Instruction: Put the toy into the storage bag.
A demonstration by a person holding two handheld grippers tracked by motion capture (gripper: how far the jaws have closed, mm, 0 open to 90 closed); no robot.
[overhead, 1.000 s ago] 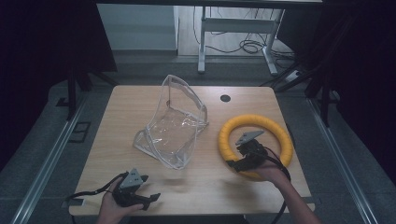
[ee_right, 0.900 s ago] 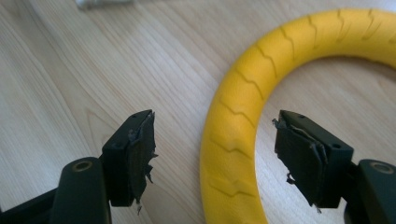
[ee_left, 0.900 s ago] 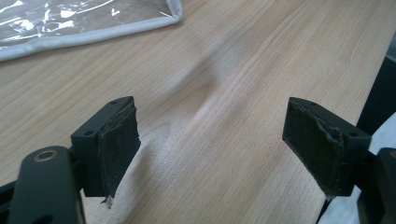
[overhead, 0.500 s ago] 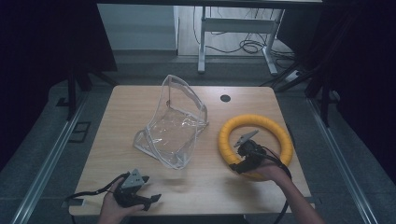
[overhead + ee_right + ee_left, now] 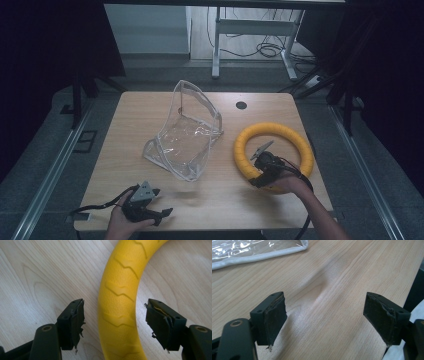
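On table (image 5: 150, 115), yellow ring (image 5: 274, 131) flat, right gripper (image 5: 113, 315) straddling

Overhead forward-down; two close tabletop (image 5: 150, 125) views.

A pale wood-grain worktop (image 5: 150, 120) with a smooth matt finish carries a glossy clear plastic bag (image 5: 187, 132) edged in white piping and a matt yellow ring (image 5: 120, 297) with pebbled, grooved skin. Black tool pads (image 5: 77, 322) look worn and frayed.
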